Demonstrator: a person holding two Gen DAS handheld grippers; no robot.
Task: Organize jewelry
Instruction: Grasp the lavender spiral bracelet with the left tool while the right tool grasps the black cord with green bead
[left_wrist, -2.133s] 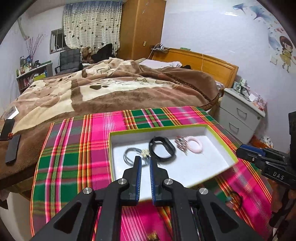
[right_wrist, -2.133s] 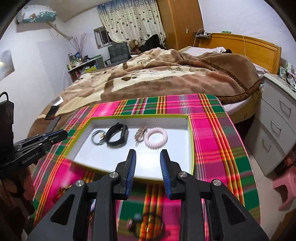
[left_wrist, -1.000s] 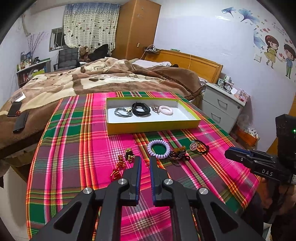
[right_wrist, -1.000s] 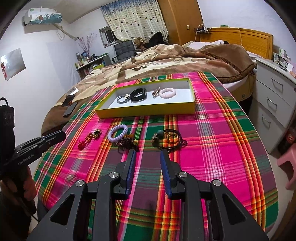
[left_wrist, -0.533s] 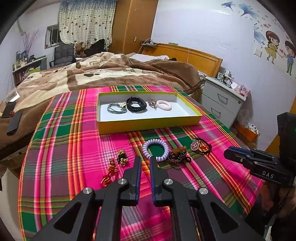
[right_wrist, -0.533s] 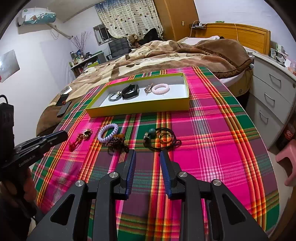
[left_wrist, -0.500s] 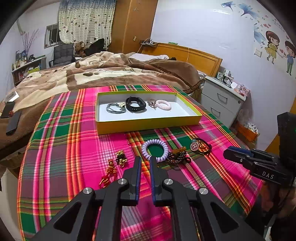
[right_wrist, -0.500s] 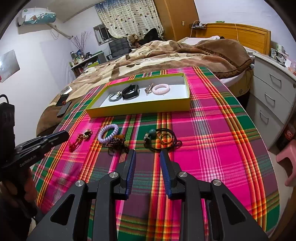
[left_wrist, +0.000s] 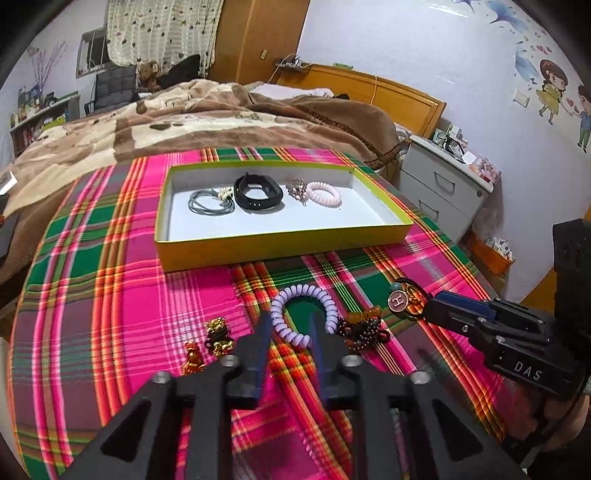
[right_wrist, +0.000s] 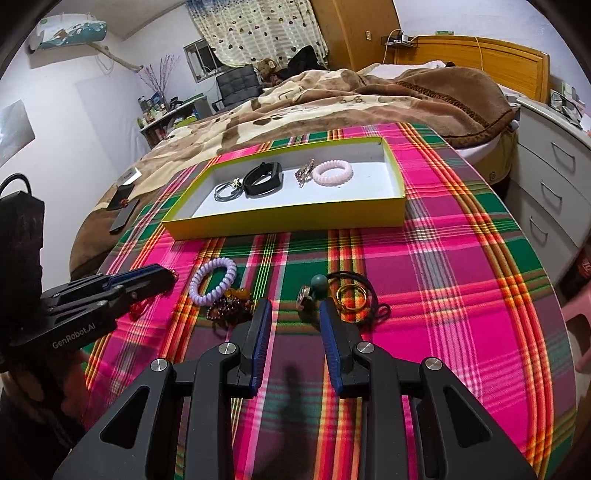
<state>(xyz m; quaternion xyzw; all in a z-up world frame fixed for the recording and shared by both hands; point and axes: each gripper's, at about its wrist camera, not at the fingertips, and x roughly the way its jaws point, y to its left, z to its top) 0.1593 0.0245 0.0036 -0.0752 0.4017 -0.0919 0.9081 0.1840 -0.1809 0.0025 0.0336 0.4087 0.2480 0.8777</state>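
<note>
A yellow-edged white tray sits on the plaid cloth and holds grey hair ties, a black band, a small charm and a pink coil bracelet. In front of it lie a purple coil bracelet, dark beads, gold and red charms and a black cord with rings. My left gripper is open, low over the near side of the purple coil. My right gripper is open, just short of the black cord's pendant.
The plaid-covered table ends in a rounded edge on the right. A bed with a brown blanket lies behind. A white nightstand stands to the right. Phones lie on the bed at left.
Both grippers have pulled back from the tray and dropped toward the loose jewelry. The left jaws have opened from almost shut and now straddle the purple coil's near side.
</note>
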